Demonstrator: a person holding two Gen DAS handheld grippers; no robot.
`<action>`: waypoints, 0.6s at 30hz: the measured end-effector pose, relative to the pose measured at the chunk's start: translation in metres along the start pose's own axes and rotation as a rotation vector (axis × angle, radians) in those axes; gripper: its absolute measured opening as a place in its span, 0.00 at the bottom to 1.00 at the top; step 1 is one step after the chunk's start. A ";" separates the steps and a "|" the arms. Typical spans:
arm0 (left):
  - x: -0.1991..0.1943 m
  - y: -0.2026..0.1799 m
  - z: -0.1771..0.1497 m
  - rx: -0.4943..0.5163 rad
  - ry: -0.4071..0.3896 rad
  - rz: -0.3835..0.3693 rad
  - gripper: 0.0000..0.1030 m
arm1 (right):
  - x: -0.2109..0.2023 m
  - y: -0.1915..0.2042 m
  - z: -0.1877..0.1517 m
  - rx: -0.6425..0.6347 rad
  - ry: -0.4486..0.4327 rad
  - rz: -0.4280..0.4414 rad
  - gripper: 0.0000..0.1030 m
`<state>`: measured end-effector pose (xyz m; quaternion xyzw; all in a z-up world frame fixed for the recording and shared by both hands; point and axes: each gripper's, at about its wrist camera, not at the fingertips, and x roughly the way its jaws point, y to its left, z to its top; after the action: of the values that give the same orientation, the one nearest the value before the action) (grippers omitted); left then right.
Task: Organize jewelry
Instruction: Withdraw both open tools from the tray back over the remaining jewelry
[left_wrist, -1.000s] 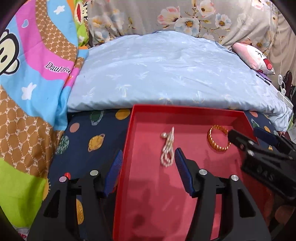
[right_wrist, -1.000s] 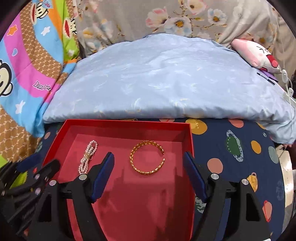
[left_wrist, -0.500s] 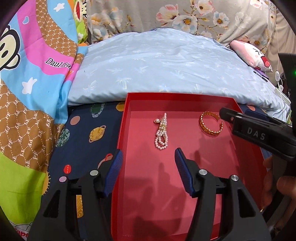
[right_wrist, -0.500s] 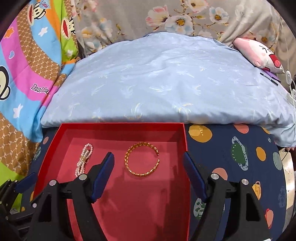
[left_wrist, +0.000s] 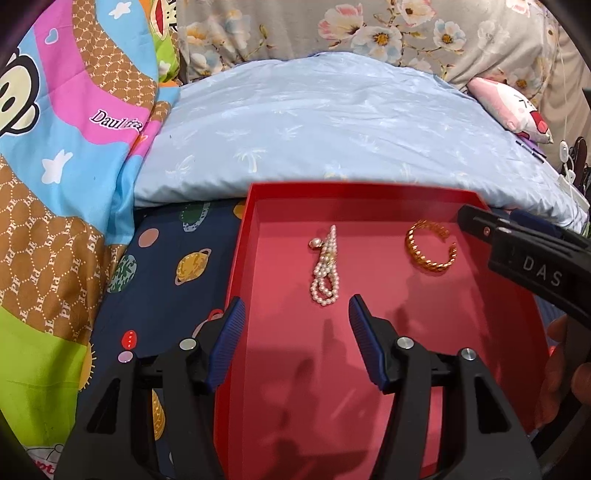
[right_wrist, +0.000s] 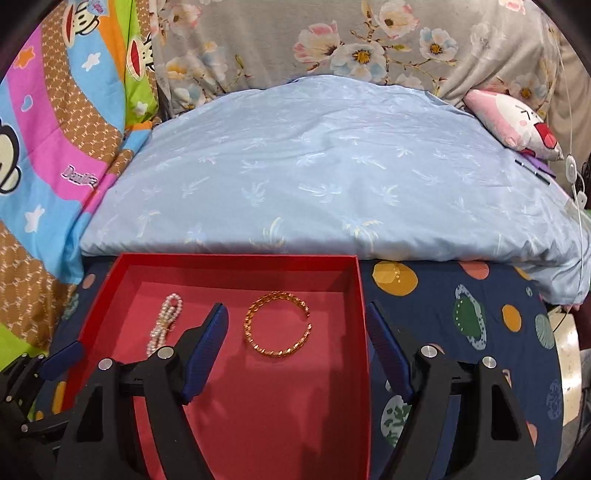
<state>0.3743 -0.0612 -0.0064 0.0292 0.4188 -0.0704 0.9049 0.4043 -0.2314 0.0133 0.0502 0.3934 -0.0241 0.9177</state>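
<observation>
A red tray (left_wrist: 243, 236) (right_wrist: 364, 332) lies on the dark planet-print bedsheet. In it lie a pearl bracelet (left_wrist: 325, 269) (right_wrist: 165, 325) on the left and an open gold bangle (left_wrist: 430, 251) (right_wrist: 277, 328) on the right. My left gripper (left_wrist: 295, 314) is open and empty, held above the tray's left edge, just short of the pearls. My right gripper (right_wrist: 297, 321) is open and empty, above the tray's right wall with the bangle between its fingers' line. The right gripper also shows at the right of the left wrist view (left_wrist: 524, 254).
A light blue pillow (left_wrist: 332, 129) (right_wrist: 325, 177) lies right behind the tray. A colourful monkey-print quilt (left_wrist: 55, 147) is heaped on the left. A pink plush toy (right_wrist: 513, 122) and a white cable (right_wrist: 574, 173) sit at the far right.
Both grippers have drawn back and risen from the tray, so the jewelry looks farther away. Both stay open. The pearls and the bangle have not moved in the tray.
</observation>
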 end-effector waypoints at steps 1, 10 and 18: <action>-0.007 0.000 0.000 0.003 -0.010 -0.004 0.55 | -0.007 -0.001 -0.001 0.003 -0.002 0.013 0.73; -0.092 0.009 -0.031 -0.003 -0.066 -0.029 0.64 | -0.116 -0.014 -0.066 -0.038 -0.012 0.054 0.77; -0.135 0.020 -0.104 -0.009 -0.015 -0.016 0.65 | -0.185 -0.029 -0.187 -0.044 0.102 0.069 0.78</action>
<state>0.2130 -0.0157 0.0290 0.0215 0.4127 -0.0760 0.9075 0.1395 -0.2388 0.0172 0.0448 0.4380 0.0185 0.8977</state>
